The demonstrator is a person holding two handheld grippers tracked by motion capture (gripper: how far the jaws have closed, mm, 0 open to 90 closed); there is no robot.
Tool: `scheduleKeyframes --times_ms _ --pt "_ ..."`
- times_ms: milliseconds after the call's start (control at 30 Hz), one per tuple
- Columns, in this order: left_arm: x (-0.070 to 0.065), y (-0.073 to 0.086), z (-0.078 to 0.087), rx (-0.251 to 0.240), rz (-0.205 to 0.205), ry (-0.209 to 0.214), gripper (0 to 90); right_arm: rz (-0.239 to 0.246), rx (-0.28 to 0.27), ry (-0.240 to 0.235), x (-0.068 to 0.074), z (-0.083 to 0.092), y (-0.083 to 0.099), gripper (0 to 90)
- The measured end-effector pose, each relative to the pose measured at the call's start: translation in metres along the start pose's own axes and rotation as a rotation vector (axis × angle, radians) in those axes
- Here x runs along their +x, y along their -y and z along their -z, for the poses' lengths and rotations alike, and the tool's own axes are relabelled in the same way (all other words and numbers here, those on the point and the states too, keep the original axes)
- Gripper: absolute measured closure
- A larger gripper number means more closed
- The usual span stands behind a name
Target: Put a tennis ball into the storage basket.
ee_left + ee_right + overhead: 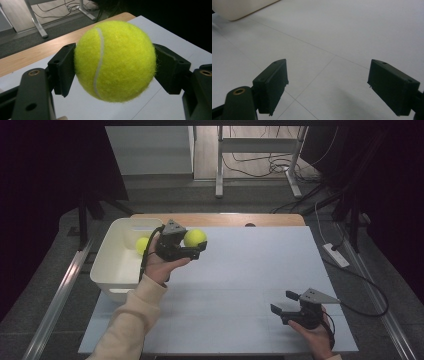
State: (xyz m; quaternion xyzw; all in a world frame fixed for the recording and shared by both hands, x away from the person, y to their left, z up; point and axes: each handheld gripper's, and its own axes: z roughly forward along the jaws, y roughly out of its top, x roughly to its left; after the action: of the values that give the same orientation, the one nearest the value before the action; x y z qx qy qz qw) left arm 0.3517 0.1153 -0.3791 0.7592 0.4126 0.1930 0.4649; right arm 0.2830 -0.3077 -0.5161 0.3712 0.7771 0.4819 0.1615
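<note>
My left gripper is shut on a yellow tennis ball, held above the white table just right of the white bin. In the left gripper view the tennis ball sits pressed between both black pads. A second yellow tennis ball lies inside the bin. My right gripper rests low at the table's front right, open with nothing between its fingers. The right gripper view has the right gripper wide apart over bare white tabletop.
The white table spreads out between the two hands, with a wooden strip along its far edge. The bin's corner lies far off in the right gripper view. Beyond the table stand a metal frame and cables on the floor.
</note>
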Motion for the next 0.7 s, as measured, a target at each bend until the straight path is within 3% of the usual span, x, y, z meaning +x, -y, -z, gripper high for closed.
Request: scheduleKeyframes --times_ms 700 --pt "0.001 0.002 0.026 -0.05 0.006 -0.008 26.5 0.002 0.006 0.004 0.0 -0.001 0.0 16.3"
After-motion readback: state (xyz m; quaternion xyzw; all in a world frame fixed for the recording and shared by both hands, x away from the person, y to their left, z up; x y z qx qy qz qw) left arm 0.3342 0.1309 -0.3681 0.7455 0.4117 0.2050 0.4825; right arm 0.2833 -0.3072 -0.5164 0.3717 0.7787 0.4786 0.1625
